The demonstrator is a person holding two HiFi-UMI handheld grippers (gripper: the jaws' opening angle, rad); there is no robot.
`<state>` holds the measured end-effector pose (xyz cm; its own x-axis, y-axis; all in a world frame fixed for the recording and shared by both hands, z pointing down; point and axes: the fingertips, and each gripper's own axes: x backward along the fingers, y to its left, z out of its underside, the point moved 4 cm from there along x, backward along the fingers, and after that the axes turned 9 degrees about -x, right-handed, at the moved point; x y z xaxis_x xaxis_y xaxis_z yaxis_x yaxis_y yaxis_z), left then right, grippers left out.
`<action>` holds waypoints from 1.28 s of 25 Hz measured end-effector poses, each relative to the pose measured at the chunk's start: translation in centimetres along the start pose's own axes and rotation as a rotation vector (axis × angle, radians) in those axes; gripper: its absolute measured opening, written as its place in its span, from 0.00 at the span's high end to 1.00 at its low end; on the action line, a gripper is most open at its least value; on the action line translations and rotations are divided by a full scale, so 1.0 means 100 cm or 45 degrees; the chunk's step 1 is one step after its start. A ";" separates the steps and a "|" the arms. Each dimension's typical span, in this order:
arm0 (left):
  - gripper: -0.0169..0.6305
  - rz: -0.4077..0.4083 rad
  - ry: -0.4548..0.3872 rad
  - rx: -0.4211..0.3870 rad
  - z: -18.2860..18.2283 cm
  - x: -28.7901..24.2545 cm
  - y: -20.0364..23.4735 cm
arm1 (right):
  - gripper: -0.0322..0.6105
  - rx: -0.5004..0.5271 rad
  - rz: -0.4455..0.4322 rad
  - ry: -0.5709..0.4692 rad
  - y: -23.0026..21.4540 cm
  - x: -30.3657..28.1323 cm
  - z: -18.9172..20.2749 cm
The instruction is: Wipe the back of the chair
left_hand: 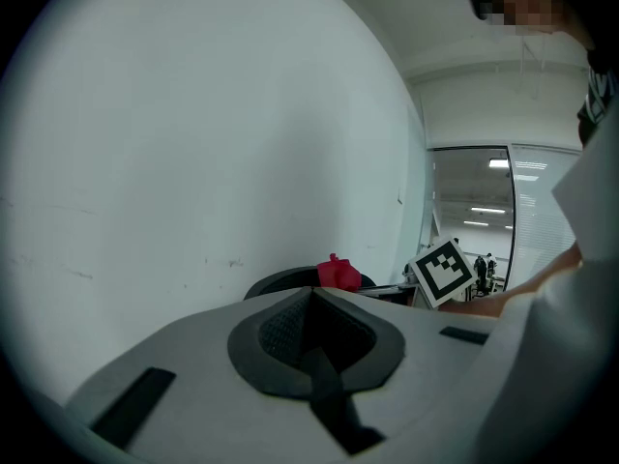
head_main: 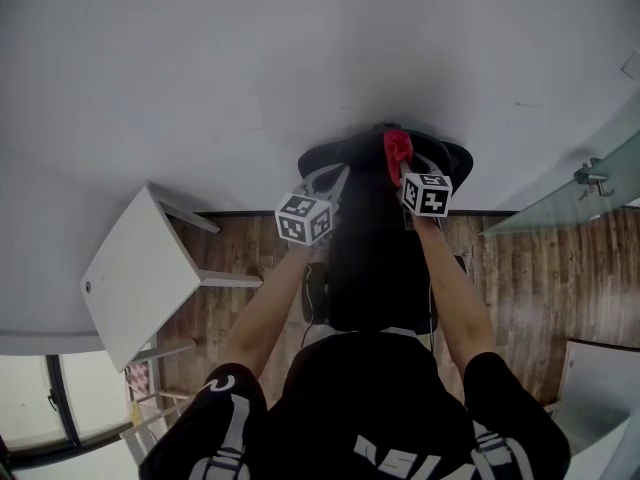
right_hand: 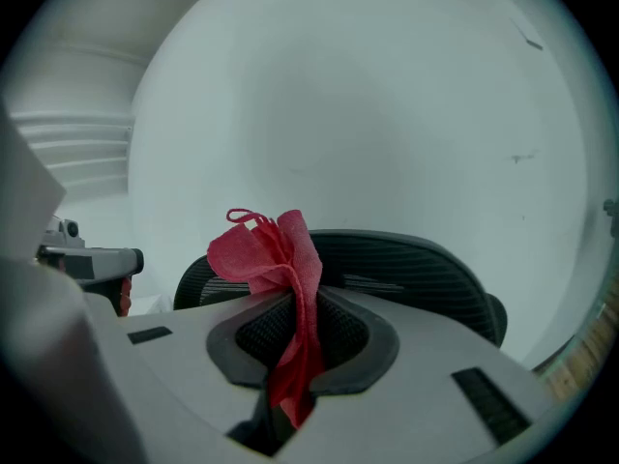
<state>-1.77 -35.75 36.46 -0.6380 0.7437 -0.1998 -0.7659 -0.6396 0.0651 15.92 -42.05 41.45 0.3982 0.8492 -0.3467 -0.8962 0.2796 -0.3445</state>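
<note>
No legible words, numbers or brand names appear in any view. The marker cube (head_main: 304, 218) on the left gripper (head_main: 323, 182), at centre frame, and the second marker cube (head_main: 426, 194) on the right gripper (head_main: 399, 158) carry only black-and-white square code patterns, no letters; the second cube shows again at right of centre in the left gripper view (left_hand: 445, 271). White lettering (head_main: 400, 458) on the person's black top, at the bottom edge of the head view, is cut off and cannot be read. A curved white mark (head_main: 222, 382) on the sleeve at lower left cannot be made out as a letter.
</note>
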 end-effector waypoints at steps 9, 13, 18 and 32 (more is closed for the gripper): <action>0.94 -0.001 0.002 0.016 0.003 -0.010 -0.019 | 0.84 -0.034 0.142 -0.057 -0.053 0.032 -0.007; 0.94 0.016 0.007 0.016 0.006 -0.010 -0.026 | 0.85 -0.039 0.183 -0.081 -0.063 0.044 -0.007; 0.94 0.016 0.016 0.016 0.011 -0.004 -0.027 | 0.85 -0.046 0.264 -0.107 -0.071 0.057 -0.006; 0.94 -0.125 0.033 0.100 0.044 0.062 0.001 | 0.85 0.011 -0.003 -0.123 0.036 0.051 0.014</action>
<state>-6.13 -30.31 39.57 -0.5581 0.7961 -0.2340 -0.8291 -0.5460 0.1199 14.41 -36.07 39.69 0.3802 0.8877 -0.2598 -0.8970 0.2854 -0.3375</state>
